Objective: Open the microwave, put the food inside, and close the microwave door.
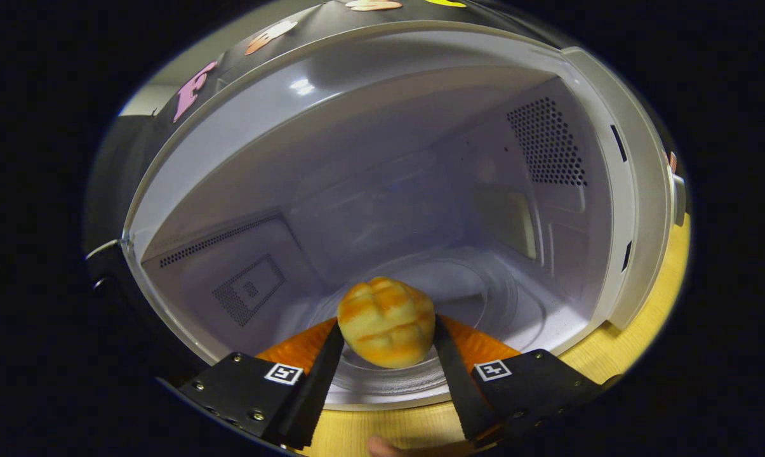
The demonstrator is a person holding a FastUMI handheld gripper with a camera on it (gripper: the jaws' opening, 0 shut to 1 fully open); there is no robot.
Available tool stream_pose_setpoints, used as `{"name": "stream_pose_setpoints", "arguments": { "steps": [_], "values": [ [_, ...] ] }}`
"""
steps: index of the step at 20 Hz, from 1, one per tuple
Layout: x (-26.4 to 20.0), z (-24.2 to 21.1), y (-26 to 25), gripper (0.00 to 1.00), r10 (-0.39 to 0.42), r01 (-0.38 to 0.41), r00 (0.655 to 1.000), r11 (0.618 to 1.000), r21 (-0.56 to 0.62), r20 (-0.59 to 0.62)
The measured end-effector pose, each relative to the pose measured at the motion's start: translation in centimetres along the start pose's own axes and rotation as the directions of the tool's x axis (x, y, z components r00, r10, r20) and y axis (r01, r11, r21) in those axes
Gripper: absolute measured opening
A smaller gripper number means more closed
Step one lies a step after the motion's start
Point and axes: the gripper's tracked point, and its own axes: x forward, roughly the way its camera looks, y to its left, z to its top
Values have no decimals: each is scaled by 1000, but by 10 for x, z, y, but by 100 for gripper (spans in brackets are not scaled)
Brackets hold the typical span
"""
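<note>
Gripper (387, 346) holds the bread roll (386, 322), one finger pressed against each side of it. The roll sits at the mouth of the microwave (382, 190), over the front edge of the glass turntable (471, 298); whether its underside touches the glass cannot be told, as the bottom of the roll hides the contact. The microwave cavity is open and lit. A perforated vent patch (546, 143) shows on the right inner wall, a slotted strip and a small square grille (249, 289) on the left wall. The back wall is blurred, details not readable. The door is cut off from view at left; only a dark edge is visible there. The wooden table (642, 330) shows beside the right front corner of the microwave and below the fingers. A fingertip (382, 446) shows below the gripper, mostly cut off.
</note>
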Motion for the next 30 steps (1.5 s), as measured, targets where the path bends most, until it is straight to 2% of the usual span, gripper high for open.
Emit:
{"name": "stream_pose_setpoints", "arguments": {
  "steps": [4,5,8,12,16,19,22,25,27,30],
  "values": [
    [-13,2,11,92,39,-39,999,999,15,-24],
    [-19,5,11,97,35,-34,999,999,25,-22],
    [-49,27,14,98,48,-48,998,999,7,36],
    [-119,44,38,98,156,-155,987,987,-40,25],
    [-202,53,68,97,281,-276,959,953,-121,25],
    [-271,57,101,97,402,-391,915,904,-174,33],
    [-345,61,144,97,541,-519,840,827,-217,51],
    [-405,52,185,97,639,-614,769,747,-254,21],
    [-433,44,213,97,684,-653,729,702,-283,14],
    [-447,10,246,97,717,-686,697,655,-317,-27]
  ]
}}
